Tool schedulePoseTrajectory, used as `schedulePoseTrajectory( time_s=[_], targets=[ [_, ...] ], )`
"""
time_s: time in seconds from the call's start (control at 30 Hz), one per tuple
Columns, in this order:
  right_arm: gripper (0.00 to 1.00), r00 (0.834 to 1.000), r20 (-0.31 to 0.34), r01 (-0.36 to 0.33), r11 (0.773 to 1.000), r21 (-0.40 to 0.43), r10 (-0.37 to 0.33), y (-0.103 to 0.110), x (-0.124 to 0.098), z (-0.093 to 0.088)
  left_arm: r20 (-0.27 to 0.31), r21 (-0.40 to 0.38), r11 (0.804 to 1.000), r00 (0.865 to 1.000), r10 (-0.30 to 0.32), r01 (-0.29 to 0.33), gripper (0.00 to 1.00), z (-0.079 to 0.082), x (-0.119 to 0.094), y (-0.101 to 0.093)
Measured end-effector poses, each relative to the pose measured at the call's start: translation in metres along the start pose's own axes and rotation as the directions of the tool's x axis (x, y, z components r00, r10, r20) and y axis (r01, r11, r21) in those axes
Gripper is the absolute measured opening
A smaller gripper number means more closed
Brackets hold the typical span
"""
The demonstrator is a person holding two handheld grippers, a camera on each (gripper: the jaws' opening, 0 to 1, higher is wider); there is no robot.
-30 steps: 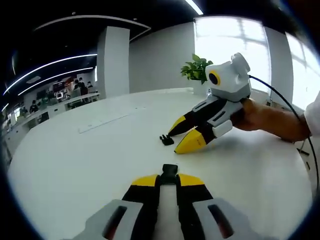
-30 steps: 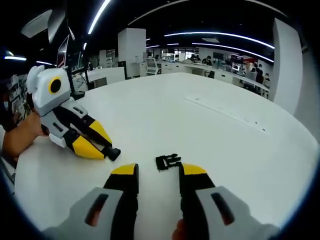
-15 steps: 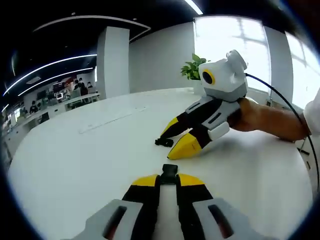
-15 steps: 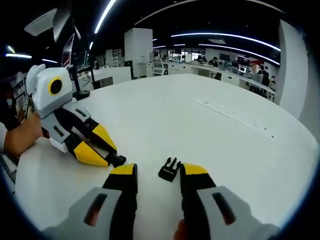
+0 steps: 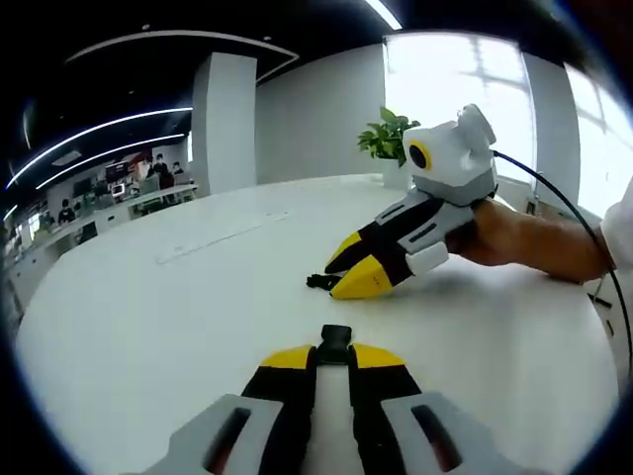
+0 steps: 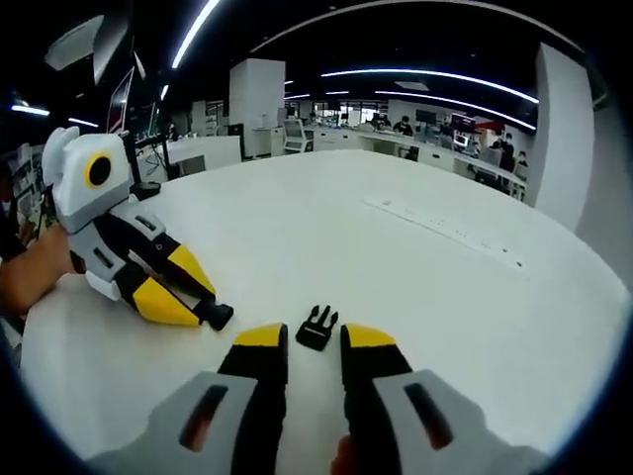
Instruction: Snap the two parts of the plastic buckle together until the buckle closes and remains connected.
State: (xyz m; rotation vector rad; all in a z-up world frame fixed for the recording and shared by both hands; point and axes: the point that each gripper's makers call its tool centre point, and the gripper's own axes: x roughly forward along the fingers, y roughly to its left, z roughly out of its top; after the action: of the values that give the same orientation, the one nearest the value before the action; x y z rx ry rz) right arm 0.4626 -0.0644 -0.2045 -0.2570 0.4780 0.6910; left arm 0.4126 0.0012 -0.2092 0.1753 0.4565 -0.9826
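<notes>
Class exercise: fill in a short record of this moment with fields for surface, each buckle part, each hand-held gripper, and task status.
surface: white table
socket part: pinched in left hand-held gripper tips
pronged part: on the table, at the tips of right hand-held gripper
left hand-held gripper: shut on socket part
right hand-held gripper: jaws narrowed, not visibly clamping
status: parts apart, not snapped

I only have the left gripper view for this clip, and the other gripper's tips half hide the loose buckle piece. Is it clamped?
Observer: It doesn't look clamped. In the right gripper view the pronged buckle part lies on the table at the tips of the right gripper, with slim gaps on both sides.
Operator: Which way do the prongs face?
Observer: Away from the right gripper's camera, towards the far table edge.
Operator: And the piece I hold?
Observer: The left gripper is shut on the socket part, which pokes out of its tips and sits apart from the pronged part.
</notes>
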Motion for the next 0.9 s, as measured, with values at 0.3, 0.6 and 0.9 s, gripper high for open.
schedulePoseTrajectory(
  time_s=[0.3,0.6,0.9],
  targets=[
    [0.19,1.0,0.002,0.023,1.0,0.004,-0.023,-0.0075,-0.002,0.0004,0.0,-0.002,1.0,1.0,0.001,-0.001,0.12,0.0003,0.0001,0.001],
    [0.16,1.0,0.004,0.028,1.0,0.006,-0.028,-0.0083,-0.0034,0.0002,0.002,-0.002,1.0,1.0,0.0,0.0,0.12,0.0007,-0.0007,0.0009],
    [0.17,1.0,0.001,0.031,0.999,0.032,-0.031,-0.0065,-0.0044,-0.0002,0.001,-0.001,1.0,1.0,0.001,-0.001,0.12,0.0005,-0.0015,0.001]
  ],
)
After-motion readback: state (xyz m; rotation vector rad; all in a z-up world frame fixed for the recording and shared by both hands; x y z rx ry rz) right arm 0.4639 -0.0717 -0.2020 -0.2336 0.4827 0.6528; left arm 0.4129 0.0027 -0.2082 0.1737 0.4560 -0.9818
